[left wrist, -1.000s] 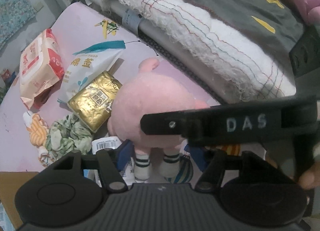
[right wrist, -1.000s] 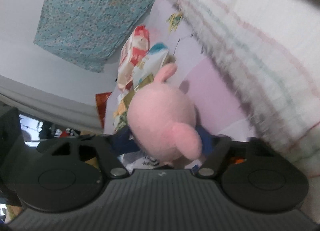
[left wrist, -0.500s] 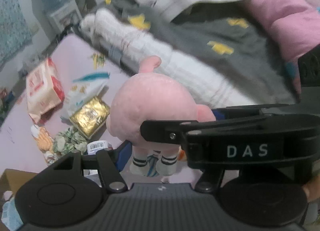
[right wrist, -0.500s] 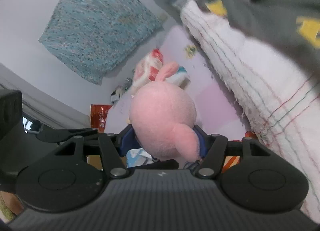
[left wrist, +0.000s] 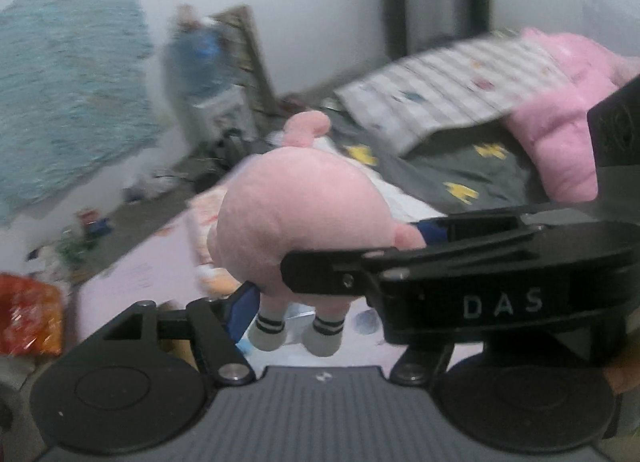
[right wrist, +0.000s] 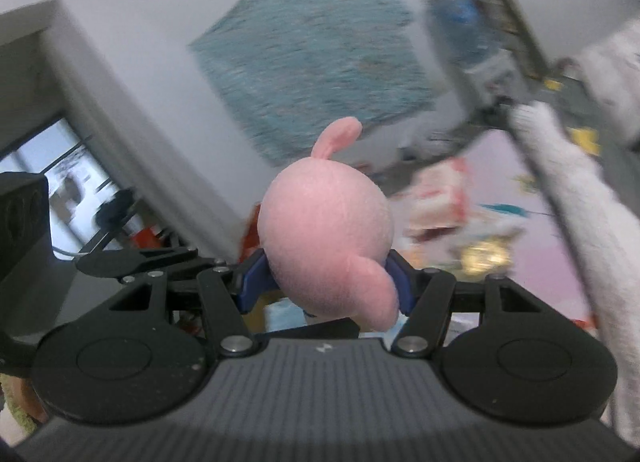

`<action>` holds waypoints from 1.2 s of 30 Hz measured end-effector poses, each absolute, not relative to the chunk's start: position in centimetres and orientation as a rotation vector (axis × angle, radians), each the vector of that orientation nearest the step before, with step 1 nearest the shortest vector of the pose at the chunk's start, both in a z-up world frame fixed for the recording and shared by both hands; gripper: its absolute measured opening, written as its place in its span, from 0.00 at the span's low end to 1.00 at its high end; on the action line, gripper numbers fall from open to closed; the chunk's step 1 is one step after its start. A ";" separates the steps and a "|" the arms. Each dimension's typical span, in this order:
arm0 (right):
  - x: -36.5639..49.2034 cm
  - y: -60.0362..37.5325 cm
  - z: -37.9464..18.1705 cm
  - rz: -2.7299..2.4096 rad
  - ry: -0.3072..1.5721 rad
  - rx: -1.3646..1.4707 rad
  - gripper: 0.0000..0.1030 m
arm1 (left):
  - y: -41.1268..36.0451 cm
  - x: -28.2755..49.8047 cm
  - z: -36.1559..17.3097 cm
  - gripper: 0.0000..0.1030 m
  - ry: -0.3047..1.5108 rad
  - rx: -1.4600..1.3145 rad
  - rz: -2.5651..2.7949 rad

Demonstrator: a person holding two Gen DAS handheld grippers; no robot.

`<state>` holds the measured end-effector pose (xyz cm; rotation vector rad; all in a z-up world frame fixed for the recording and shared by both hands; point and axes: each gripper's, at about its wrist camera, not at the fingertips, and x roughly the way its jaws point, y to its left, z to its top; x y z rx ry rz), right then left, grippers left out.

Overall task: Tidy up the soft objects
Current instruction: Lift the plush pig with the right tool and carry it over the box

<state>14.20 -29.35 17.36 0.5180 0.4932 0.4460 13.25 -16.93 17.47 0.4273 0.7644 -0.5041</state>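
Observation:
A pink plush pig [left wrist: 296, 218] with striped socks is held in the air above the bed. My right gripper [right wrist: 324, 282] is shut on the pig's body [right wrist: 326, 230], its blue pads on both sides. My left gripper [left wrist: 332, 302] is around the same pig, its left blue pad [left wrist: 242, 308] at the pig's side; the right gripper's black arm [left wrist: 460, 282] crosses in front and hides its right finger.
A pale pink bed sheet [left wrist: 160, 262] lies below with snack packets [right wrist: 440, 194] on it. A white rolled blanket [right wrist: 568, 182], grey bedding [left wrist: 452, 178] and a pink pillow [left wrist: 560, 134] lie to the right. A teal cloth [right wrist: 316, 74] hangs on the wall.
Both grippers have lifted the pig up off the bed and tilted upward. The wall and room now fill the background instead of the sheet and packets.

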 end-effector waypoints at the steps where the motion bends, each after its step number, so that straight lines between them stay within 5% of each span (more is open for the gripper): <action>1: 14.4 -27.8 18.0 0.480 0.494 0.503 0.60 | -15.7 13.2 18.0 0.69 0.756 0.421 -0.483; 8: 17.3 -16.5 19.2 0.670 0.591 0.432 0.60 | -5.4 13.8 17.9 0.69 0.785 0.317 -0.297; 17: 25.3 -6.2 13.4 0.693 0.894 0.385 0.60 | 4.9 20.1 9.6 0.66 0.944 0.062 -0.262; 27: 32.7 -2.6 6.4 0.510 1.039 0.208 0.60 | 7.0 25.5 1.6 0.59 1.026 -0.001 -0.266; 36: 36.8 -2.4 4.0 0.447 1.029 0.123 0.71 | 7.8 28.9 -2.5 0.57 1.104 -0.022 -0.234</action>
